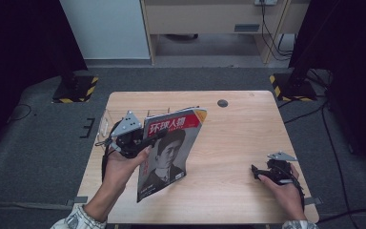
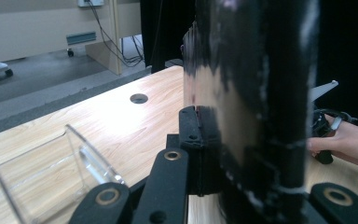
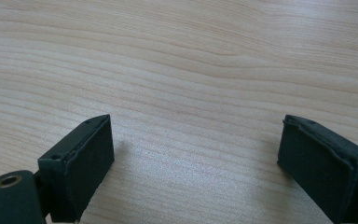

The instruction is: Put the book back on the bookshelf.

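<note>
Nearest the high camera, two forearms in patterned sleeves come in from the bottom edge. The left hand (image 1: 119,169) holds the left gripper (image 1: 145,138), whose jaws are clamped on the left edge of a magazine (image 1: 169,152). The magazine is lifted off the table (image 1: 238,138), standing nearly upright with its lower corner close to the wood, over the left-centre of the tabletop. Its cover has a red band across the top with large white Chinese characters, 环球人物, and below it a black-and-white portrait; smaller print lower down is too small to read. In the left gripper view the magazine (image 2: 242,116) stands edge-on between the black jaws, its glossy face catching the light.

Behind and to the left of the magazine stands a clear plastic rack (image 1: 104,121), its dividers seen close in the left gripper view (image 2: 74,158).

The right hand (image 1: 283,188) rests near the table's right front corner, holding the right gripper (image 1: 257,171) low over the wood. In the right gripper view its two jaws stand wide apart with nothing between them but bare tabletop (image 3: 191,70).

The table is light wood-grain with rounded corners and a round cable hole (image 1: 222,103) near its far edge. It stands on grey carpet. Two stands with yellow-and-black striped bases (image 1: 76,88) flank it. Beyond are a pale panel, light wooden furniture and hanging black cables (image 1: 269,28), with dark curtains at both sides.
</note>
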